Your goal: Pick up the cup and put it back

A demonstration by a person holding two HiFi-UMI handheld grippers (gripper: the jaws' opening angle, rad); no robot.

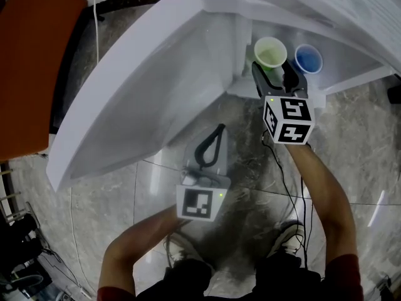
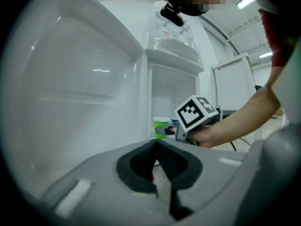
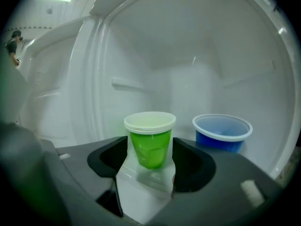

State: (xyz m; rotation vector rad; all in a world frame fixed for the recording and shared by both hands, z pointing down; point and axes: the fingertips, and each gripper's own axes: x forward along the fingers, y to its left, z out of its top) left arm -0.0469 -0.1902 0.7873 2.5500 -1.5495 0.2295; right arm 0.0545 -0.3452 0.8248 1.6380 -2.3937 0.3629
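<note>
Nearest in the head view, the left tool (image 1: 216, 133) hangs pressed together, empty. Left gripper view agrees. Right gripper view: the right tool (image 3: 150, 149) is spread around the green plastic cup (image 3: 149, 126) (ungripped), which stands on the white fridge shelf (image 3: 141, 194). Judging by this, either the lift or only the withdrawal is left.

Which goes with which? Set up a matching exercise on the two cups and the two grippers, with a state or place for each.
Things:
1. green cup
2. blue cup
3. left gripper
4. right gripper

States or places:
A. jaws together, nothing between them
B. standing between open jaws
C. jaws apart, one on each side of a cup
D. standing outside the jaws, beside the other cup

Pairs: 1-B, 2-D, 3-A, 4-C
</note>
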